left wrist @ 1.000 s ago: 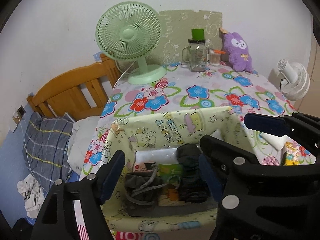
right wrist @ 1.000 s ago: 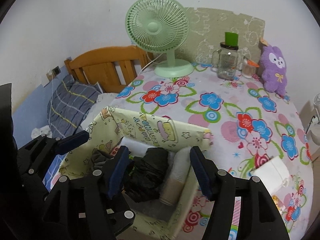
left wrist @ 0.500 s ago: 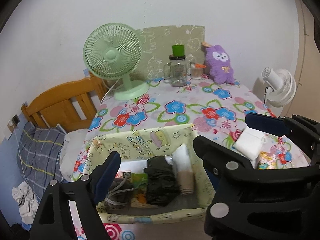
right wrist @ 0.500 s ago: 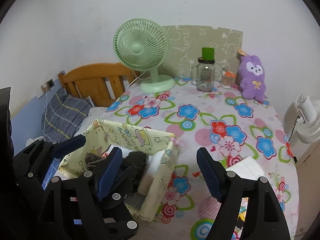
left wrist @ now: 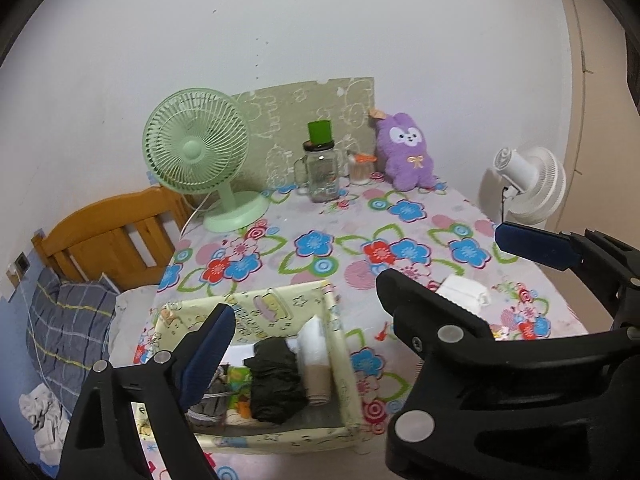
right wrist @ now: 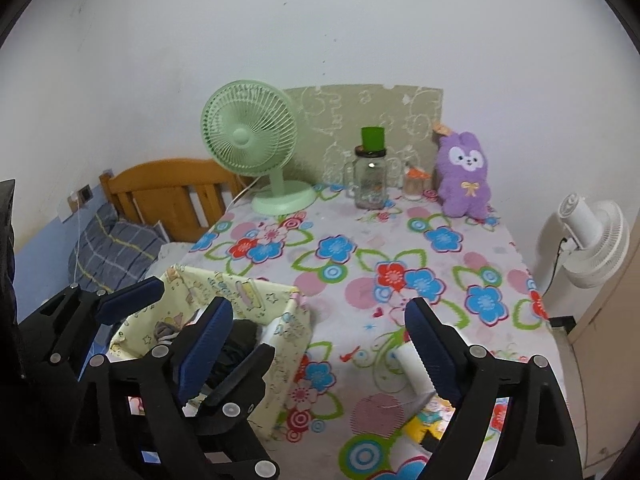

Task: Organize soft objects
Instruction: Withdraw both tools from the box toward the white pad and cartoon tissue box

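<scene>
Both hand-held grippers released, jaws just widening, nothing between; fabric bin point(left wrist: 335, 322) contents partly hidden behind left finger point(left wrist: 208, 354).

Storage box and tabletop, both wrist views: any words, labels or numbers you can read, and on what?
Nothing can be read with confidence.
Yellow fabric storage box: cartoon lettering on its back wall, too blurred to read.
Green packet inside the box: print too small to read.
Beige patterned board against the wall: only drawn figures, no readable words.
Yellow printed packet at the table's near edge: print unreadable.
</scene>
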